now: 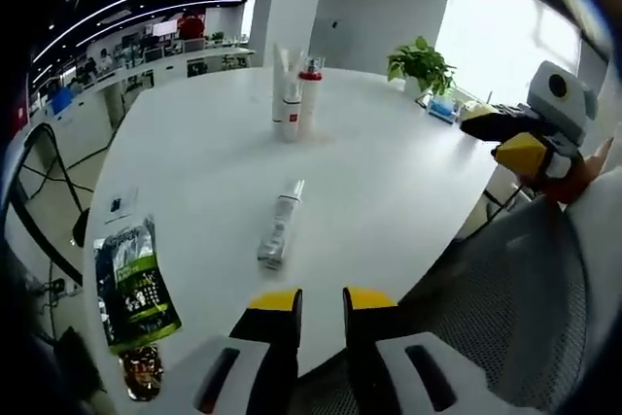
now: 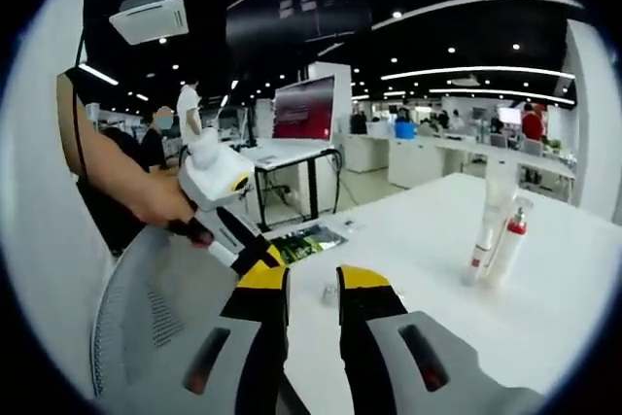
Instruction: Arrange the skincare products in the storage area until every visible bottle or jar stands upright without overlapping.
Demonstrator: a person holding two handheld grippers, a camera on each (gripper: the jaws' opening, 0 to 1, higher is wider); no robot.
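1. Standing upright together at the far side of the white bench [image 1: 389,191]: a white bottle [image 1: 287,104] and a red-capped bottle [image 1: 309,96].
2. One tube [image 1: 279,225] lies flat mid-bench, ahead of the left tongs [image 1: 321,300].
3. Left tongs: slightly parted, empty.
4. Right tongs [image 2: 313,279]: slightly parted, empty.

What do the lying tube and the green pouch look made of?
Tube: likely soft plastic with a silvery, slightly glossy finish; it lies flat on the white table and tapers to a white cap. Pouch: seems a glossy plastic or foil film; its printed green surface catches light and looks crinkled.
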